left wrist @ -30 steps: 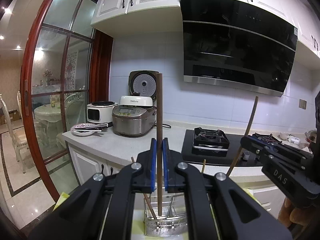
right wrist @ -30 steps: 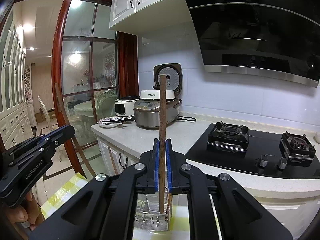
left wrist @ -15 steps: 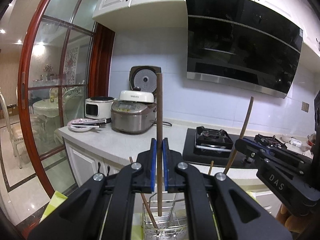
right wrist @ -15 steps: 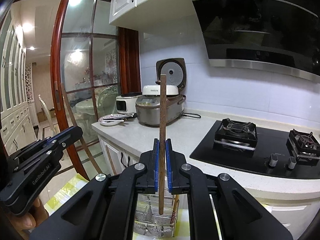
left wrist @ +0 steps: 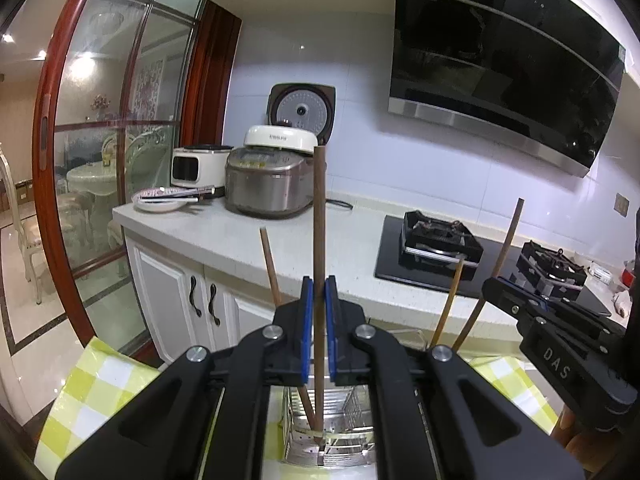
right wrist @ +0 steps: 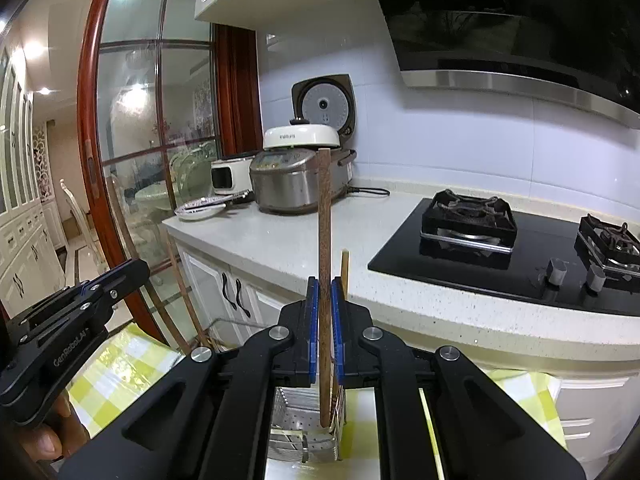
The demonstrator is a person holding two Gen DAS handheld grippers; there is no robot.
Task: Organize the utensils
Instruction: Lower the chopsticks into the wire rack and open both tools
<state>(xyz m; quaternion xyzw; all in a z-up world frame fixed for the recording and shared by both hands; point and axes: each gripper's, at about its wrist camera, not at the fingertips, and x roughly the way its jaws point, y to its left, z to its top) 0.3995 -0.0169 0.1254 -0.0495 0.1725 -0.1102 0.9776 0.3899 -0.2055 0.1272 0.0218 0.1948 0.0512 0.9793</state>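
Since each gripper has a chopstick pinched upright, the whole thing comes down to whether the lower tips line up with the rack below. The left gripper point(left wrist: 316, 312) is clamped tight on a dark chopstick point(left wrist: 319, 216) that stands nearly vertical, and its bottom end already pokes down into the wire utensil rack point(left wrist: 332, 440) sitting on the yellow checked cloth point(left wrist: 96, 392). Same deal on the other side: the right gripper point(right wrist: 325, 316) is closed on a reddish-brown chopstick point(right wrist: 325, 216), long axis straight up, tip dipping into the rack point(right wrist: 296, 420) right under the jaws.

So the rack lies directly below both grippers, not off to a side, and the coming move looks like a plain straight drop and release. Neither hand seems clearer ahead than the other; both tips look about as deep, though the fisheye makes it hard to say if either actually touches the rack floor.

A couple more chopsticks point(left wrist: 270, 264) already lean in the rack, so I'd watch for the held ones knocking them. The worktop point(left wrist: 240, 232) behind with the rice cooker point(left wrist: 268, 184) isn't involved.
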